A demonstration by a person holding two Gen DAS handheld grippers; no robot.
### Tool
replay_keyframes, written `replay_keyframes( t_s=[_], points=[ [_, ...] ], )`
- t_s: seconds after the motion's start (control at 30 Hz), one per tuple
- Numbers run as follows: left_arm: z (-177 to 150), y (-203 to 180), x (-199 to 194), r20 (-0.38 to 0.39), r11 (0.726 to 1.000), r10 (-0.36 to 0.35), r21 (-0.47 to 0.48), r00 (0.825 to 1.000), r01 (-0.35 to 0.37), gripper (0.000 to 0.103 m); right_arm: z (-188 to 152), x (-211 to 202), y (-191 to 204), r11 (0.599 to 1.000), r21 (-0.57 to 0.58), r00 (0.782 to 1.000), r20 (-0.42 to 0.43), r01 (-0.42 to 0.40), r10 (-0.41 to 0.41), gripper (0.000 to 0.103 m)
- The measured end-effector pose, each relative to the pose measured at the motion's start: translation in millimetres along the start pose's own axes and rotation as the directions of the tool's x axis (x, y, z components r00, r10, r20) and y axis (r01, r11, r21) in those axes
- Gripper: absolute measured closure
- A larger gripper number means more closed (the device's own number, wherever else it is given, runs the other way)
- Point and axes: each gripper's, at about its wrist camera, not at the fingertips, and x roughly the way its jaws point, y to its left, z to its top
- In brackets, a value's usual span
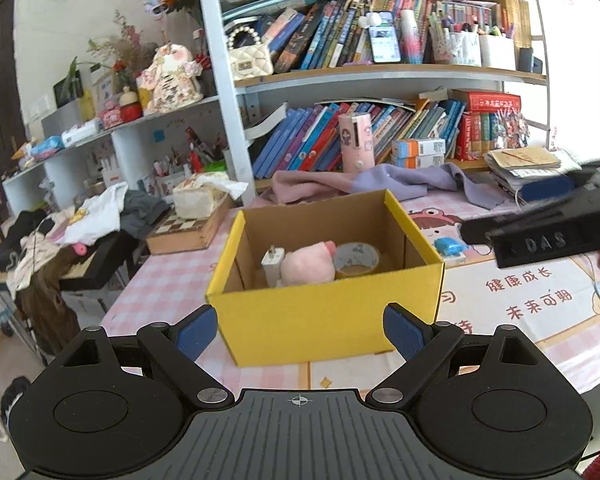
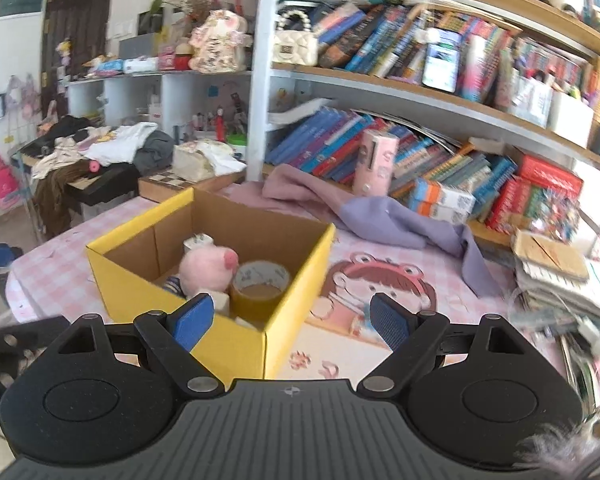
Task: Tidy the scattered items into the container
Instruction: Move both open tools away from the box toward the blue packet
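Left wrist view: left claw (image 1: 299, 332) wide, empty, just short of yellow box (image 1: 332, 320) on counter (image 1: 172, 280). Box long axis runs across view. Inside: charger (image 1: 272, 266), pink plush (image 1: 308, 266), tape roll (image 1: 356, 260) lying flat. Blue toy (image 1: 449, 246) outside, beside box's right wall; right claw's body above it. Risk: arms crossing, bumping box.

Right wrist view: right claw (image 2: 292, 322) wide, empty, over box corner. Blue toy not visible here; blur hampers aim.
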Motion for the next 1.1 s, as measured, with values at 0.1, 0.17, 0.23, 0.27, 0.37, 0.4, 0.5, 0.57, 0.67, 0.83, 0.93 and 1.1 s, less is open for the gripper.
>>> replay_keyframes(
  t_s=[0.1, 0.17, 0.23, 0.27, 0.37, 0.4, 0.5, 0.57, 0.67, 0.83, 0.93, 1.1],
  points=[
    [-7.1, 4.1, -2.2, -0.017, 1.0, 0.009, -0.017, 1.0, -0.009, 0.011, -14.8, -4.2, 1.8, 1.0, 0.011, 0.999, -0.022, 0.025, -0.025, 0.018],
    [-12.2, 6.5, -3.6, -0.023, 1.0, 0.015, -0.022, 1.0, -0.015, 0.011, -24.0, -7.1, 3.3, 0.999, 0.016, 0.999, -0.039, 0.038, -0.038, 0.018],
    [-17.8, 7.1, -5.0, -0.03, 0.999, 0.022, -0.022, 0.999, -0.023, 0.011, -32.5, -10.8, 4.9, 0.998, 0.031, 0.997, -0.055, 0.047, -0.045, 0.018],
    [-20.5, 7.0, -5.6, -0.034, 1.0, 0.023, -0.02, 0.999, -0.023, 0.011, -36.7, -12.5, 6.1, 0.998, 0.039, 0.997, -0.062, 0.05, -0.047, 0.018],
    [-30.5, 4.6, -8.1, -0.051, 1.0, 0.022, -0.01, 0.998, -0.022, 0.011, -47.3, -17.6, 10.0, 0.996, 0.063, 0.995, -0.082, 0.059, -0.054, 0.018],
    [-33.7, 3.2, -8.7, -0.059, 1.0, 0.019, -0.01, 0.998, -0.02, 0.011, -50.2, -19.4, 11.5, 0.996, 0.071, 0.995, -0.088, 0.062, -0.056, 0.018],
    [-41.5, 0.4, -8.1, -0.097, 1.0, -0.007, -0.023, 0.995, 0.004, 0.011, -58.7, -25.2, 17.9, 0.995, 0.083, 0.993, -0.106, 0.062, -0.053, 0.018],
    [-46.1, -1.9, -6.8, -0.123, 0.999, -0.025, -0.029, 0.992, 0.022, 0.011, -63.8, -27.6, 24.1, 0.997, 0.064, 0.992, -0.124, 0.044, -0.035, 0.017],
    [-51.2, -4.9, -6.8, -0.147, 0.999, -0.035, -0.031, 0.989, 0.031, 0.011, -69.5, -29.7, 32.5, 0.999, 0.029, 0.988, -0.151, 0.022, -0.017, 0.017],
    [-59.4, -8.5, -9.9, -0.167, 0.998, -0.053, -0.048, 0.985, 0.046, 0.011, -78.4, -36.1, 38.4, 1.0, 0.009, 0.984, -0.175, 0.011, -0.01, 0.016],
    [-62.6, -11.8, -11.4, -0.176, 0.997, -0.065, -0.045, 0.982, 0.058, 0.011, -81.8, -39.0, 38.1, 1.0, 0.014, 0.983, -0.186, 0.018, -0.016, 0.016],
    [-63.8, -16.0, -12.3, -0.18, 0.997, -0.08, -0.037, 0.98, 0.074, 0.011, -86.5, -43.6, 36.5, 0.999, 0.02, 0.98, -0.196, 0.031, -0.026, 0.016]
  ],
)
